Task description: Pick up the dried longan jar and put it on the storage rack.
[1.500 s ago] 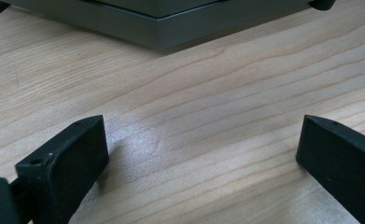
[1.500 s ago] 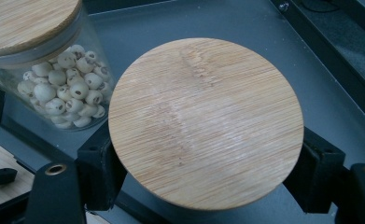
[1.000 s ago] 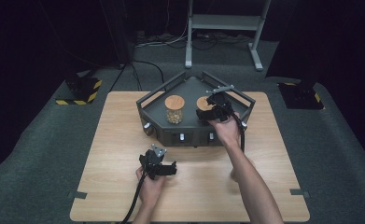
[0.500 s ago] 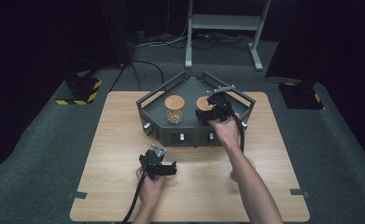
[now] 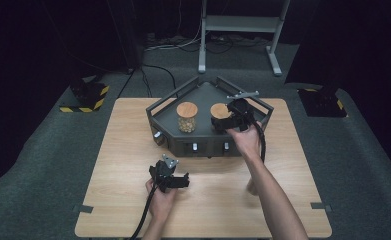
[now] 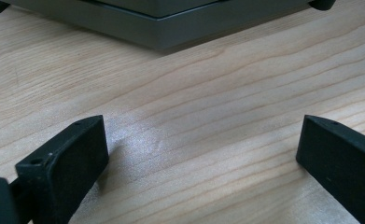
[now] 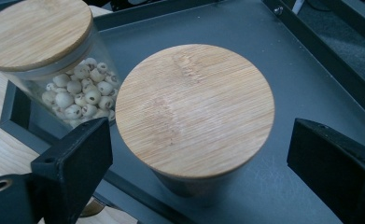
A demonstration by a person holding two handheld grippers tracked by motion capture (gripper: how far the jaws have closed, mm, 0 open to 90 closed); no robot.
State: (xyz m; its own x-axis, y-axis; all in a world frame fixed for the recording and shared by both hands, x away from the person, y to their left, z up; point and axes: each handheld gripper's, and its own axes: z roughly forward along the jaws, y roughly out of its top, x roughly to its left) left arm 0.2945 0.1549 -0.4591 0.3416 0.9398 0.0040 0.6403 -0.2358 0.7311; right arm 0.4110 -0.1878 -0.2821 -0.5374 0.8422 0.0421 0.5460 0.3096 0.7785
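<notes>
Right hand-held gripper open, jaws straddling wood-lidded jar in tray; left hand-held gripper open over bare desk.

Looked forward and down from above the near side onto the whole pale wooden worktop and the dark grey angular metal tray at its far half. Rode on the left tool, held low and very close to the wood grain, facing the tray's lower front edge. Rode on the right tool, tilted down from close above the round bamboo lid of the nearer jar, with the glass jar of pale beads behind. Shared tray and both jars between high and right tool views; shared worktop and tray front between high and left.
</notes>
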